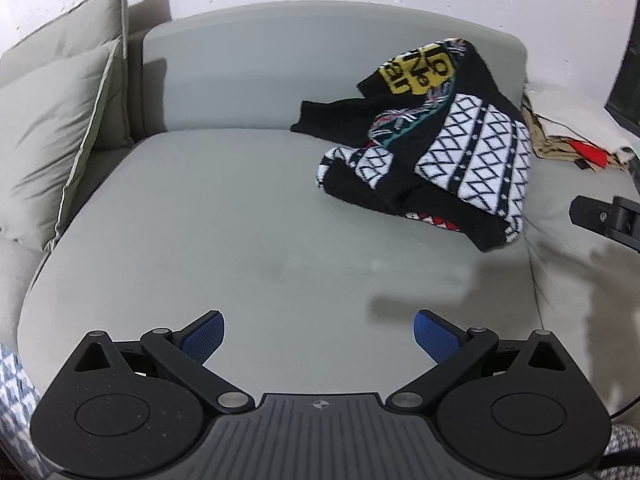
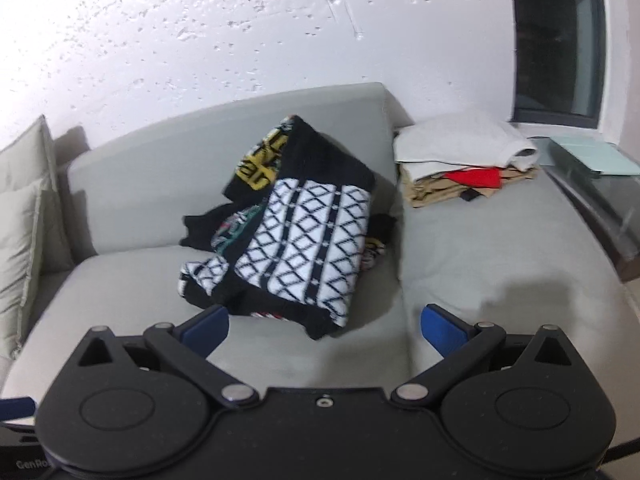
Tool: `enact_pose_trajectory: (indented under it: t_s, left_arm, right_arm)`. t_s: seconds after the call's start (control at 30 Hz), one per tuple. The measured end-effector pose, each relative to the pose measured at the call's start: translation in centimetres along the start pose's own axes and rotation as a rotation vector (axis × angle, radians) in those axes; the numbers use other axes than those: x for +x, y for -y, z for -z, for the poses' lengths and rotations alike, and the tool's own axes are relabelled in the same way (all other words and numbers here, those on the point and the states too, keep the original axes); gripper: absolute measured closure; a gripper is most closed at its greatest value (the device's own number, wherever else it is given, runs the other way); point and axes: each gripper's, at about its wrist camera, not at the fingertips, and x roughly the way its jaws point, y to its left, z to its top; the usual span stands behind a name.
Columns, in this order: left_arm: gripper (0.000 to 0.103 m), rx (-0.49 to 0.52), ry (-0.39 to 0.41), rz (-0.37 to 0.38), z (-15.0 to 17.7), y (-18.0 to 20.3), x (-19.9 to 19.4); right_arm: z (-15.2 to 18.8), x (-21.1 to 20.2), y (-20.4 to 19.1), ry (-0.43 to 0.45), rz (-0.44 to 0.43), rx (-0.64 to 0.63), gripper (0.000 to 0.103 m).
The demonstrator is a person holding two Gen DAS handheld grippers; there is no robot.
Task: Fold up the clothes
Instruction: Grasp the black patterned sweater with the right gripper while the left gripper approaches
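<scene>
A crumpled black sweater [image 1: 440,148] with white diamond panels and a yellow patch lies heaped on the grey sofa seat [image 1: 224,216], leaning against the backrest. It also shows in the right wrist view [image 2: 304,240]. My left gripper [image 1: 320,336] is open and empty, over the bare seat well in front and left of the sweater. My right gripper [image 2: 324,328] is open and empty, just in front of the sweater's near edge. The right gripper's body shows in the left wrist view [image 1: 608,220] to the right of the sweater.
A stack of folded clothes [image 2: 464,160], white on top with tan and red below, sits on the seat right of the sweater; it also shows in the left wrist view [image 1: 568,132]. Grey cushions [image 1: 60,132] stand at the left. A glass table [image 2: 600,184] and a dark window [image 2: 560,40] are at the right.
</scene>
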Motion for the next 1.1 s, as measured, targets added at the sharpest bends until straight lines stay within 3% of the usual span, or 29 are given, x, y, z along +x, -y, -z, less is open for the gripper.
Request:
enact_pose_trajectory:
  t_s: [0.23,0.43,0.6,0.67,0.9,0.93,0.97,1.0,1.03,1.07,1.1]
  left_arm:
    - [0.004,-0.030,0.002,0.005,-0.9,-1.8,1.7]
    - [0.007,-0.070,-0.001,-0.015,-1.9,-3.8,3.2]
    - [0.007,-0.075,0.006,-0.033,-2.4,-4.6,4.4]
    - [0.007,-0.074,0.009,-0.036,-2.7,-4.7,4.8]
    - [0.007,-0.061,0.013,-0.031,-2.9,-4.4,5.3]
    - [0.007,-0.058,0.015,-0.030,-2.8,-4.3,5.1]
    - [0.007,-0.055,0.017,-0.030,-2.7,-4.3,4.9]
    - [0.007,-0.052,0.020,-0.029,-2.6,-4.3,4.7]
    - [0.007,-0.048,0.024,-0.029,-2.5,-4.3,4.4]
    - [0.007,-0.044,0.031,-0.031,-2.3,-4.4,4.2]
    - [0.007,-0.040,0.036,-0.035,-2.1,-4.5,4.0]
  right_arm:
    - [0.1,3.7,-2.6,0.025,0.025,-0.143,0.000]
    - [0.5,9.5,-6.0,0.015,0.043,-0.301,0.002]
    - [1.0,14.8,-7.8,-0.003,0.115,-0.434,0.013]
    - [0.9,15.6,-7.6,-0.011,0.127,-0.442,0.018]
    - [0.3,18.1,-7.0,-0.034,0.163,-0.461,0.019]
    - [0.3,18.5,-6.9,-0.037,0.169,-0.464,0.023]
    - [0.2,18.9,-6.8,-0.041,0.174,-0.467,0.034]
    - [0.1,19.2,-6.7,-0.044,0.179,-0.470,0.054]
    - [0.0,19.6,-6.6,-0.047,0.184,-0.473,0.067]
    - [-0.8,18.9,-5.7,-0.039,0.157,-0.393,0.081]
    - [-1.9,17.9,-4.7,-0.028,0.123,-0.299,0.085]
